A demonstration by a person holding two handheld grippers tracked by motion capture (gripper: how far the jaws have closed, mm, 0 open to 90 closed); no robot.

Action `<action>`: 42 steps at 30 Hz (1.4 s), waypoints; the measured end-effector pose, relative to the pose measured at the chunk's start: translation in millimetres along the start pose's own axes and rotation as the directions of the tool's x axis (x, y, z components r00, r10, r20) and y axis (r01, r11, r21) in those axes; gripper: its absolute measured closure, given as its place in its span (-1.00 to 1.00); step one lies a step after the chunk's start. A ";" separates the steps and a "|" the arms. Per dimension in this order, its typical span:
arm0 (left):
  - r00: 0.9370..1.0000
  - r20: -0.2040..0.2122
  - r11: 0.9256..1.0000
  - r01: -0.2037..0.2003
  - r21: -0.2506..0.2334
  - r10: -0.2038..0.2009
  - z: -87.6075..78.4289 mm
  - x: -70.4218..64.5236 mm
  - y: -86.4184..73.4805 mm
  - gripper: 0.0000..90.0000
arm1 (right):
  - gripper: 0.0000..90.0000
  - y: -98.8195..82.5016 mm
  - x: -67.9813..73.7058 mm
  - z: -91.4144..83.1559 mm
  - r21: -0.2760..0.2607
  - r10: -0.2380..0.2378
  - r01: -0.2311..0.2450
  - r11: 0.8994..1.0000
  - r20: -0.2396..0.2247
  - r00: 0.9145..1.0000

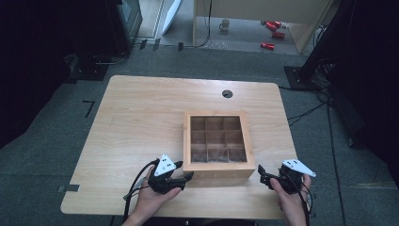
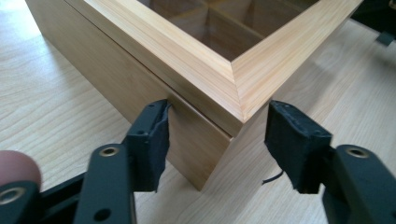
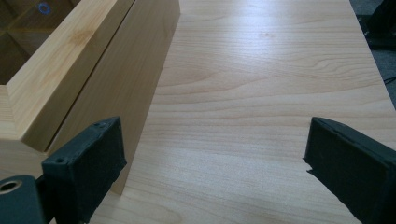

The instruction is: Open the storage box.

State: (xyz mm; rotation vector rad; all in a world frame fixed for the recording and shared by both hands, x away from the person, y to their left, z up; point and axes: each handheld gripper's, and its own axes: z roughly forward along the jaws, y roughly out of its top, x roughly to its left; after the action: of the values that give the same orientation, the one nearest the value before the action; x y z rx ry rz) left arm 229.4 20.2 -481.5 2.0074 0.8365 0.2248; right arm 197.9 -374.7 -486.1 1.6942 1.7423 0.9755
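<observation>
Wooden box [image 1: 218, 141] with glass lid, right of table [image 1: 141, 117] centre. Left gripper [image 1: 184, 170] jaws wide, straddling box's near-left corner; one pad possibly touching. Right gripper [image 1: 261, 175] jaws wide, beside near-right corner, holding nothing.

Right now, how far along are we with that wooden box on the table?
Nothing looks done yet: the wooden box sits on the table with its windowed lid shut. In hand: the left tool is open with its jaws astride the box's near left corner, and the right tool is open beside the near right corner. Gripping and moving or opening the box is still left.
</observation>
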 end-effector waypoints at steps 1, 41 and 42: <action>1.000 -0.013 1.000 -0.002 -0.001 0.001 -1.5 1.7 -0.1 -0.01 | -0.89 0.2 0.6 -0.3 -0.004 -0.002 0.002 1.000 -0.001 1.000; 0.996 -0.088 0.999 -0.003 -0.046 -0.001 -4.5 10.2 9.1 0.12 | -0.87 0.3 40.5 -9.6 -0.106 -0.165 0.145 0.984 -0.223 0.961; 0.996 -0.087 0.999 -0.005 -0.048 0.000 -4.9 10.1 9.6 0.12 | -0.85 -1.0 42.6 -6.4 -0.096 -0.169 0.152 0.984 -0.217 0.961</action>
State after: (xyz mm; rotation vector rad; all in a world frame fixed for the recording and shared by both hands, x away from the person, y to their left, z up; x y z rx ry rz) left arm 239.2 26.6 -472.6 1.9657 0.8750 0.3323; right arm 188.6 -333.4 -478.0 1.4132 1.9239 1.1814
